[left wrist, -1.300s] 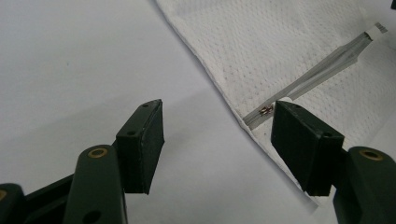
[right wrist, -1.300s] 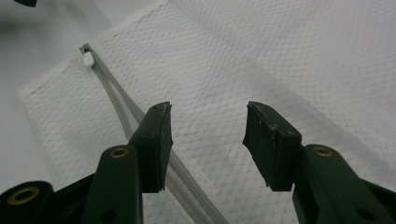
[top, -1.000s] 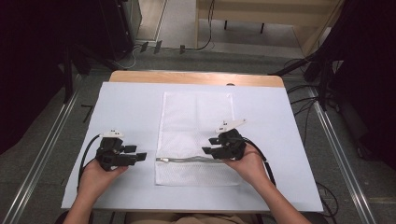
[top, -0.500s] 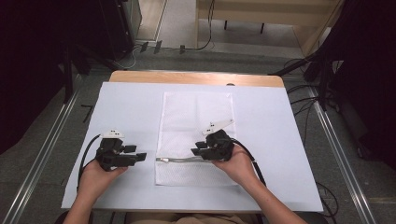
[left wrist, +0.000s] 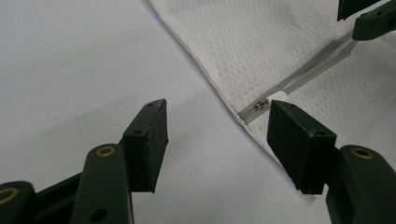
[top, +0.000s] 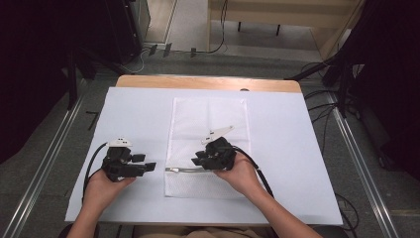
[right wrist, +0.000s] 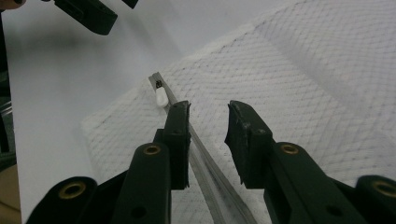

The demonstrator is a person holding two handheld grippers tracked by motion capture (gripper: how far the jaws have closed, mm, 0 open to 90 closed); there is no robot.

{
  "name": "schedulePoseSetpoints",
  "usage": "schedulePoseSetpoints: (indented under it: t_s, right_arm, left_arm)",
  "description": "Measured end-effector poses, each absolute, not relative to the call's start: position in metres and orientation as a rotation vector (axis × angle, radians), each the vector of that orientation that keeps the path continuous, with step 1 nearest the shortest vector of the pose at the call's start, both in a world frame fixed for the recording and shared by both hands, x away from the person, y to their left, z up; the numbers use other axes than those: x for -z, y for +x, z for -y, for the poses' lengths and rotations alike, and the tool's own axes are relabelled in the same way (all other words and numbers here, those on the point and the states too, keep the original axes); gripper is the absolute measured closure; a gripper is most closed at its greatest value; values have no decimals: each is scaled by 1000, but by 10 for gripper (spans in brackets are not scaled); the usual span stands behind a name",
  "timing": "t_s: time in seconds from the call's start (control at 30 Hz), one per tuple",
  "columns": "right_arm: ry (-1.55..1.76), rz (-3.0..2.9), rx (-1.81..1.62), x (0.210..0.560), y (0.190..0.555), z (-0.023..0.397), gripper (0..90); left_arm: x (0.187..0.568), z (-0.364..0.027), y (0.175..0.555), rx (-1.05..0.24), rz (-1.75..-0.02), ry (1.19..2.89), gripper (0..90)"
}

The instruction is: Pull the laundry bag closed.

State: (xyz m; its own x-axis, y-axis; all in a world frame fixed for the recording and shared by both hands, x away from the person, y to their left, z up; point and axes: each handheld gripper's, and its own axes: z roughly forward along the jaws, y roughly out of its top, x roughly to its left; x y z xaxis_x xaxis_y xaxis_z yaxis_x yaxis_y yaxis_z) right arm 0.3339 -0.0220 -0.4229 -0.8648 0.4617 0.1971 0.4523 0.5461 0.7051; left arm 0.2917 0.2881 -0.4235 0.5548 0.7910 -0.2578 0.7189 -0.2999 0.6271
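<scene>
Hands are entering from the bottom of the high view, each holding a black gripper over a white sheet point(top: 297, 148) that is covering the table point(top: 208, 82). A white mesh bag point(top: 208, 119) is lying flat at the centre of the frame, with its zipper point(top: 181, 169) running across near its lower edge.

The left hand point(top: 99, 188) is sitting at lower left, forearm angling up from the bottom edge, and is pointing the left gripper point(top: 148, 166) rightward toward the bag's left edge. That gripper is hovering just beside the bag, apart from it. In the left gripper view its jaws are standing wide apart with nothing between them; the left gripper point(left wrist: 217, 135) is framing bare sheet and the bag's corner, where the zipper's end point(left wrist: 261, 105) is showing at centre right.

The right hand point(top: 242, 173) is resting at lower centre, over the bag's lower half, forearm slanting in from the lower right. It is aiming the right gripper point(top: 197, 159) leftward along the zipper. In the right gripper view the right gripper point(right wrist: 208, 121) is partly open, holding nothing, its left jaw lying on or just over the zipper track. A small white pull point(right wrist: 161, 97) is sitting just beyond that jaw, toward the upper left.
</scene>
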Motion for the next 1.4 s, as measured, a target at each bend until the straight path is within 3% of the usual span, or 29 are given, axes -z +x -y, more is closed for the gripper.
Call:
schedulePoseSetpoints:
  t_s: [0.2,0.77,1.4]
  right_arm:
    - [798,-2763,-1238,428,335,12,698]
    - [745,-2845,-1231,437,334,-17,819]
    - [746,-2906,-1188,459,335,-43,825]
  left_arm:
    - [424,-289,292,-138,-1209,2079,385]
    - [424,-292,294,-140,-1205,2076,384]
    - [424,-291,294,-140,-1204,2072,384]
